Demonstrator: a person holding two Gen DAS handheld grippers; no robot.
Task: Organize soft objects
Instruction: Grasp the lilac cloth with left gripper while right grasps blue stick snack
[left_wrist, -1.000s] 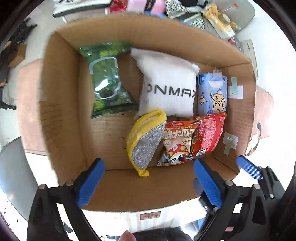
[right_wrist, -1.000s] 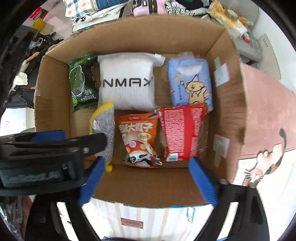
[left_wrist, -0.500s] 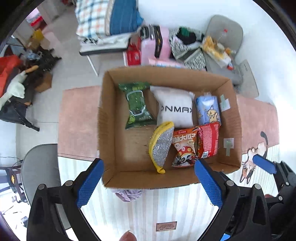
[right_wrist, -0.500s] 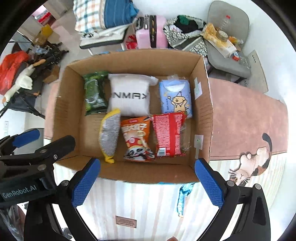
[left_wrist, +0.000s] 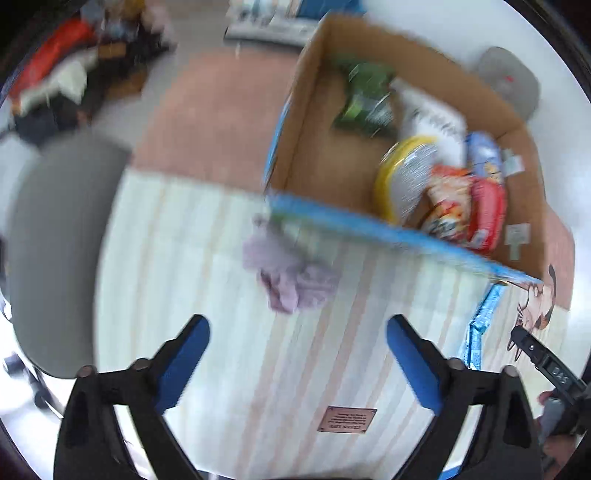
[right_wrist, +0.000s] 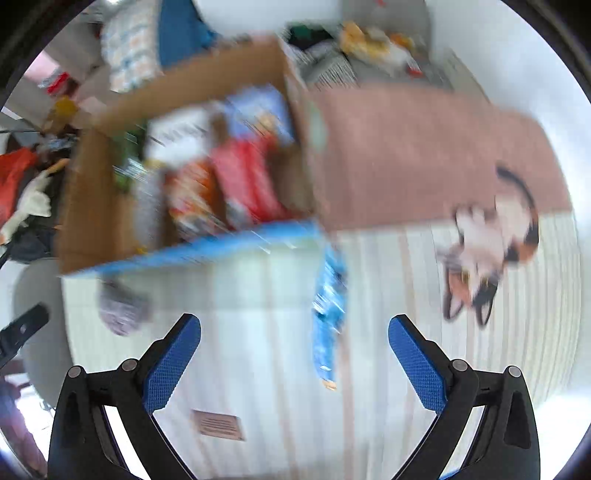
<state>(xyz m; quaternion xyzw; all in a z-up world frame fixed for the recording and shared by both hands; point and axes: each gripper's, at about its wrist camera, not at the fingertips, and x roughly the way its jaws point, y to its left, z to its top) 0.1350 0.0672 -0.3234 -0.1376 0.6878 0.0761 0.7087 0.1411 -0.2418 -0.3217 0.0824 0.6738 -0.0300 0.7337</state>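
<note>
Both grippers, left gripper (left_wrist: 297, 362) narrowing yet empty, right gripper (right_wrist: 294, 358) spread empty, have swung off the brown cardboard box (left_wrist: 306, 122) toward the near crumpled lilac cloth (left_wrist: 291, 277).

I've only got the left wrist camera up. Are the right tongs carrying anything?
Observer: No. The right tongs stand open with nothing between them, above the striped mat.
Operator: There's a blue thing by the box corner, half hidden for me. What is it?
Observer: It's blurred, but it looks like a long blue packet. It lies flat on the mat outside the cardboard box, ahead of the right tongs and not touched by them.
</note>
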